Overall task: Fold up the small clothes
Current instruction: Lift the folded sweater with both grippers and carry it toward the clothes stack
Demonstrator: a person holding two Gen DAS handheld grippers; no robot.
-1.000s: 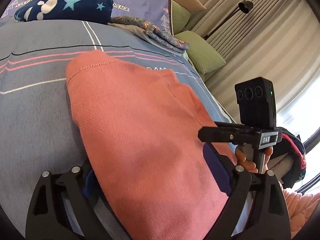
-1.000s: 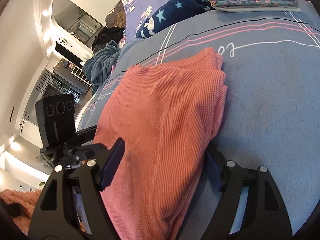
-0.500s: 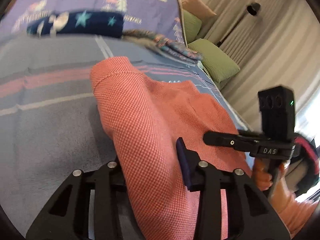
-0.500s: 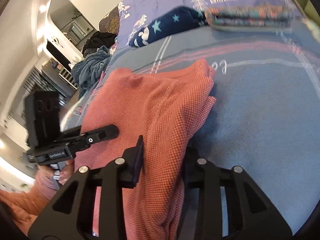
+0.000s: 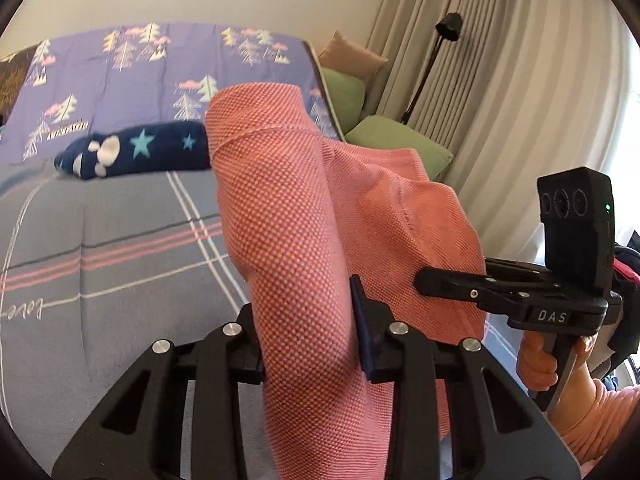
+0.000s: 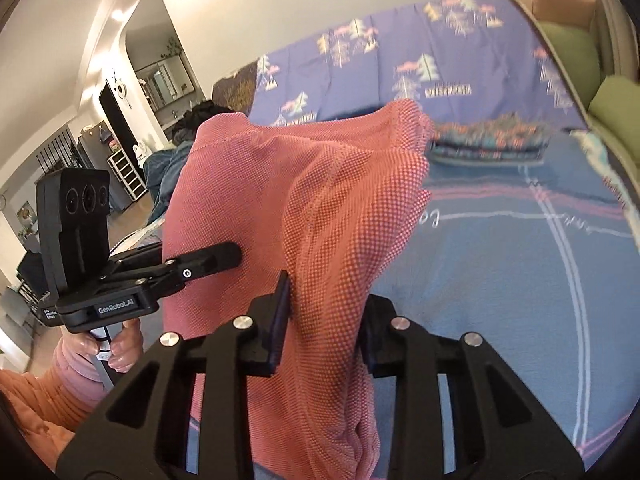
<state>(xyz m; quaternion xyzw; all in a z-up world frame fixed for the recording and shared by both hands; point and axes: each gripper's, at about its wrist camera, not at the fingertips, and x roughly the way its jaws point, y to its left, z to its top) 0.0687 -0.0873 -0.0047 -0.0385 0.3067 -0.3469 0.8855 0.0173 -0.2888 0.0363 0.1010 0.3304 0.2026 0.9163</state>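
Note:
A salmon-pink knit garment [image 5: 304, 216] is lifted off the bed and hangs between both grippers; it also shows in the right wrist view [image 6: 304, 200]. My left gripper [image 5: 308, 332] is shut on its left side, the cloth bunched between the jaws. My right gripper [image 6: 324, 312] is shut on its right side. The right gripper [image 5: 452, 280] also shows at the right of the left wrist view, and the left gripper [image 6: 232, 256] at the left of the right wrist view, both reaching into the cloth.
The grey-blue striped bedspread [image 5: 120, 248] lies below. A folded navy star garment [image 5: 132, 154] and a folded floral stack [image 6: 488, 144] rest at the far side by a purple tree-print quilt [image 5: 120, 72]. Green cushions [image 5: 400, 140], curtains and a floor lamp stand on the right.
Both grippers closed on the pink garment and raised it off the bed. The views tilted up toward the wall as it lifted.

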